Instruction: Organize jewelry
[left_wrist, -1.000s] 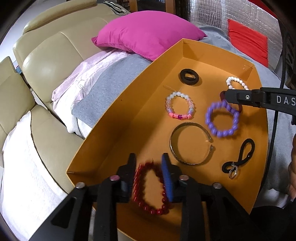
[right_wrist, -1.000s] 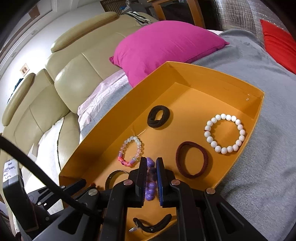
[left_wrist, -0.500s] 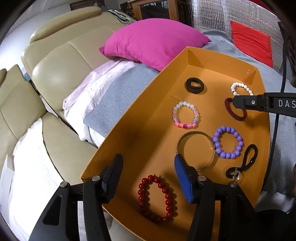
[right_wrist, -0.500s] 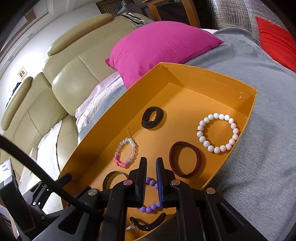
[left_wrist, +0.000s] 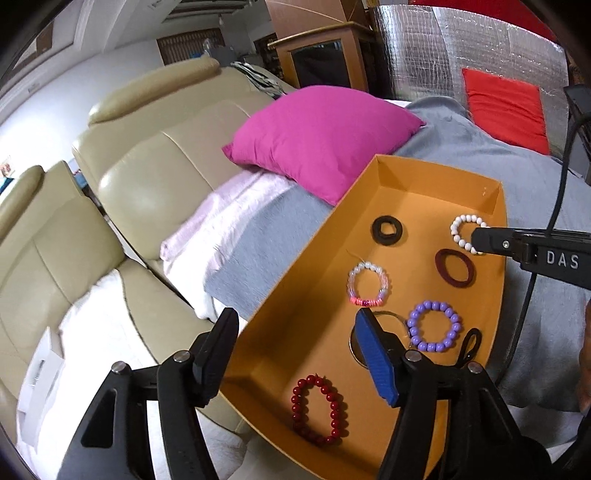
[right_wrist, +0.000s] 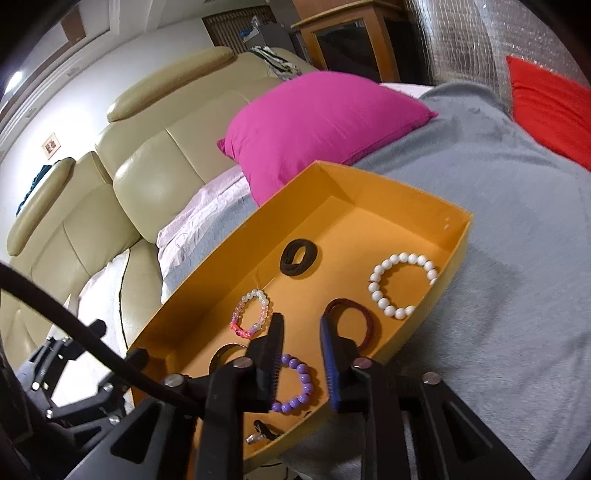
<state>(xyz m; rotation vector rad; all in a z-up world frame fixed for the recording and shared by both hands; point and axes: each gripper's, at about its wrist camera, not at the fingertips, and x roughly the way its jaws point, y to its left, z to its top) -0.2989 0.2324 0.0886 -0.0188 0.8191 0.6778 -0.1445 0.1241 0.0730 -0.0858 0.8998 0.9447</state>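
Holding nothing, your left gripper (left_wrist: 293, 354) hangs with its jaws spread wide over the near end of the orange box (left_wrist: 303, 295), and the red bead bracelet (left_wrist: 319, 408) lies loose on the box floor below and between them. Your right gripper (right_wrist: 301, 360) has its jaws parted too, empty, above the purple bead bracelet (right_wrist: 295, 384), which rests flat in the box (right_wrist: 452, 258) untouched. In the left view the right gripper's black side shows white letters reading "DAS".

Everything else sits in the same box. Just beyond the purple bracelet (left_wrist: 434, 325) is a thin metal bangle (left_wrist: 391, 315), half hidden by your left blue pad. Next out are a pink-and-clear bead bracelet (left_wrist: 367, 284) and a maroon hair tie (left_wrist: 454, 267). Further still are a black hair tie (left_wrist: 388, 229) and a white bead bracelet (left_wrist: 463, 230), its far side behind the right gripper's tip. A black loop with a small metal ring (right_wrist: 264, 432) lies at the near right corner.

The box rests on a grey blanket (right_wrist: 517, 240), with a magenta pillow (right_wrist: 317, 122) touching its far left edge and a beige sofa (left_wrist: 147, 162) behind.
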